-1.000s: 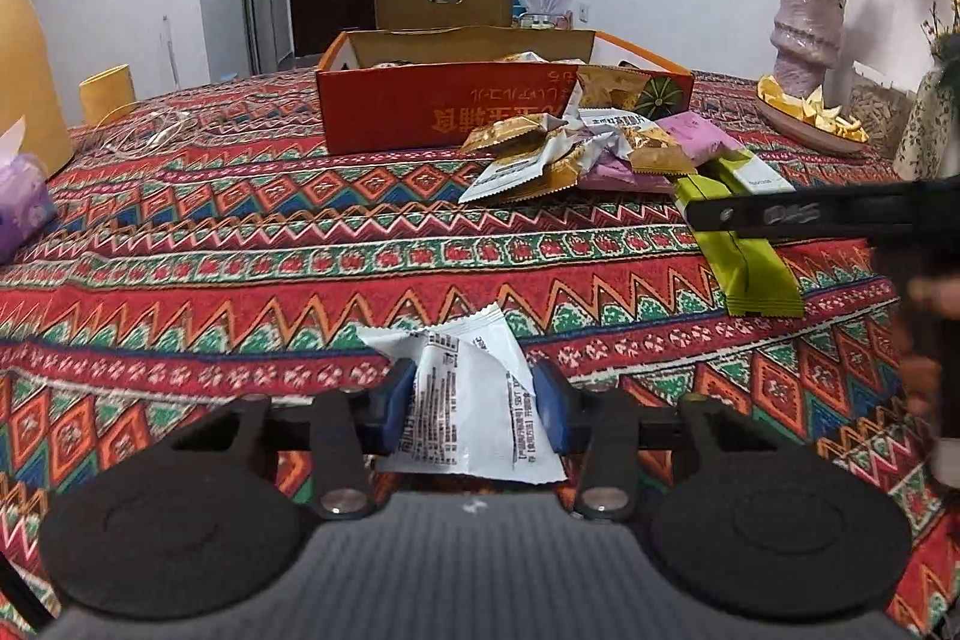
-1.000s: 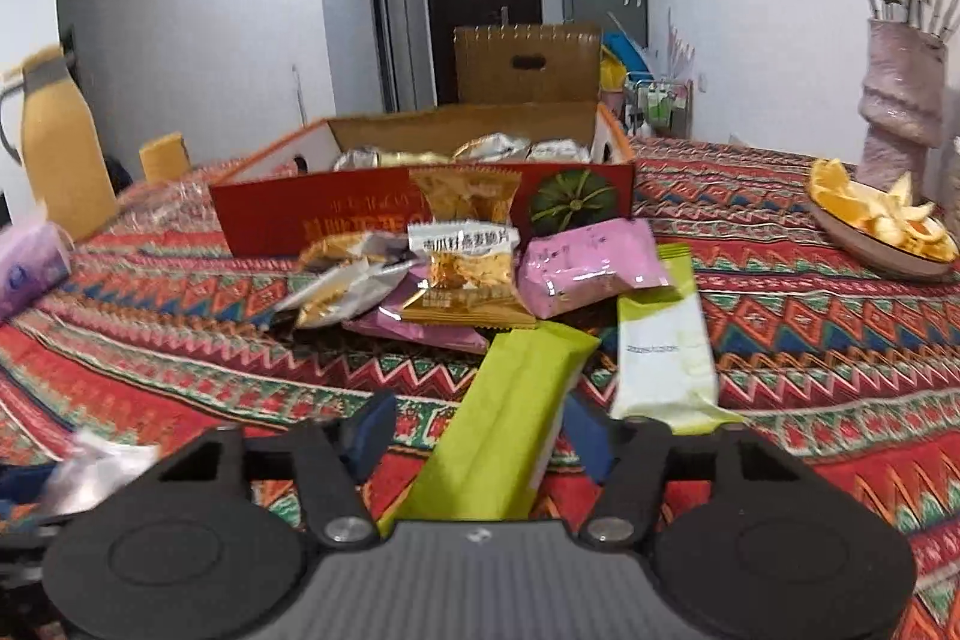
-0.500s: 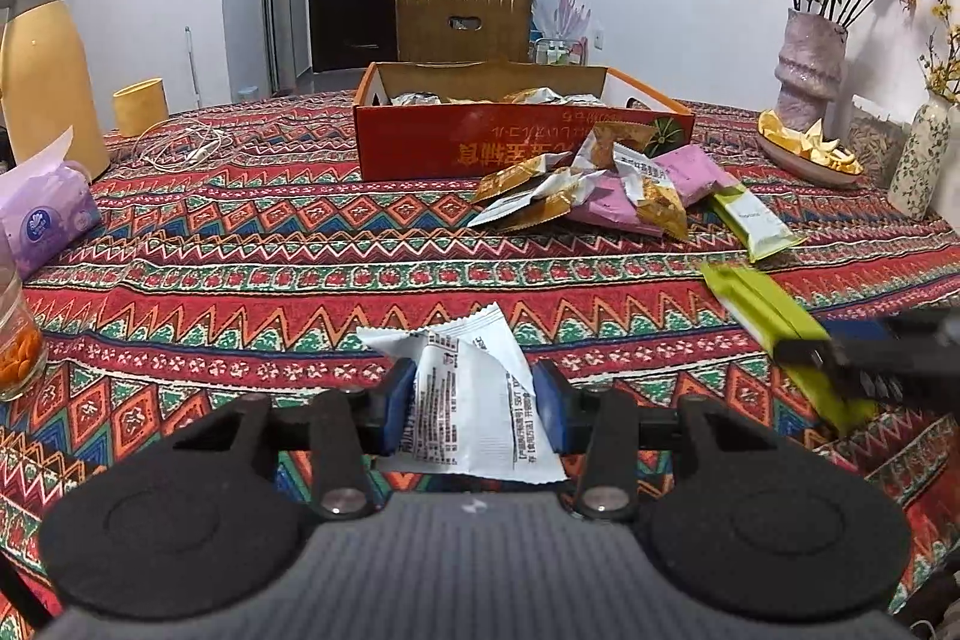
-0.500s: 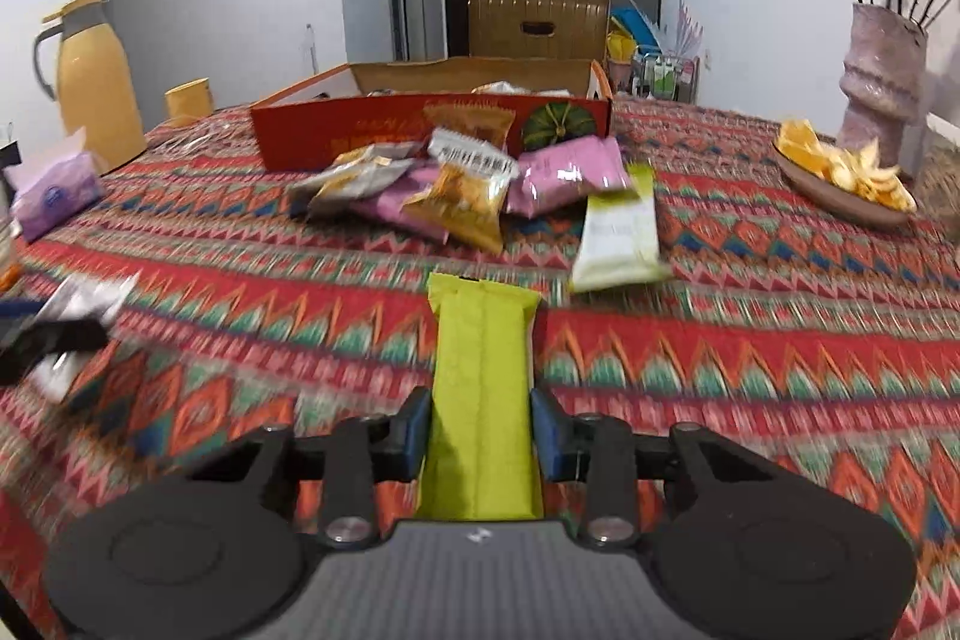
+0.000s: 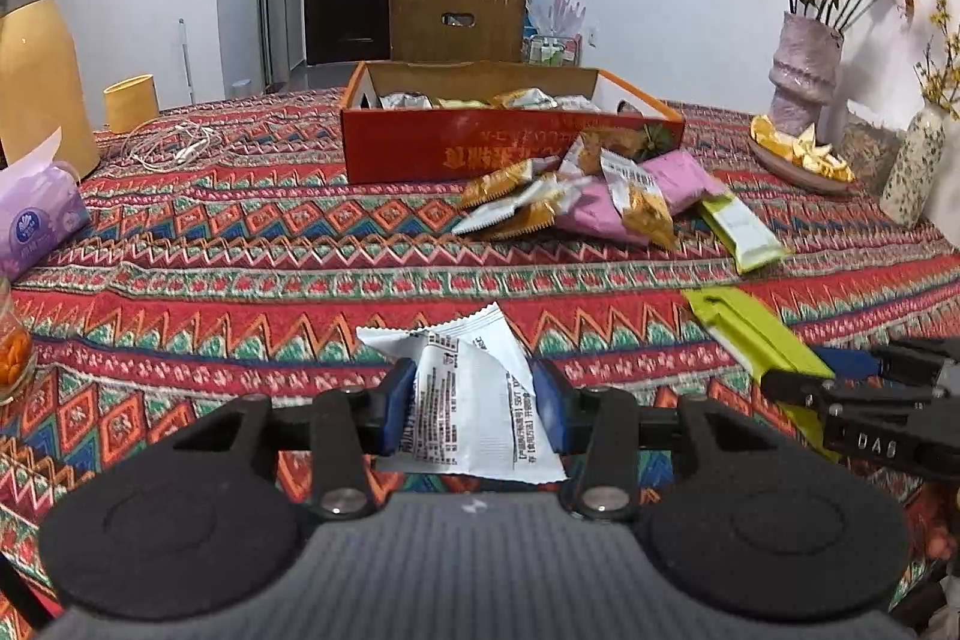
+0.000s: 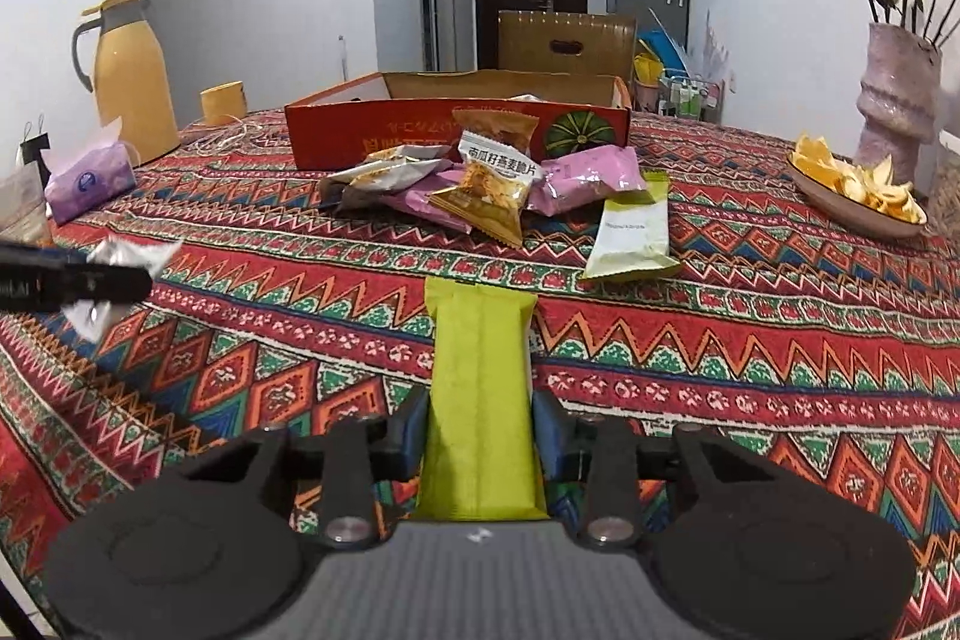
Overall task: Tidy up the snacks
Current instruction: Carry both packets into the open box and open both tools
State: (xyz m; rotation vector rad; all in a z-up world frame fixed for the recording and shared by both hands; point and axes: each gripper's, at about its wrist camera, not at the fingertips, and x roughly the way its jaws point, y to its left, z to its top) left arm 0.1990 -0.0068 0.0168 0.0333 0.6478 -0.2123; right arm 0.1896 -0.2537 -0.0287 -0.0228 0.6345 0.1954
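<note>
The left claw (image 5: 474,403) squeezes a white snack pack (image 5: 474,400), and the right claw (image 6: 480,436) squeezes a green bar (image 6: 480,376), both near. A few snacks lie in the far red box (image 5: 420,148). A pile of snacks (image 6: 480,184) waits just in front of it.

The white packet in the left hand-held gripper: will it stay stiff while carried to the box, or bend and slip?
The white packet looks thin and creased, so it will probably flop rather than stay stiff. It seems light: the left hand-held gripper holds it off the tablecloth by its sides alone. Its glossy film may slip if the squeeze eases.
</note>
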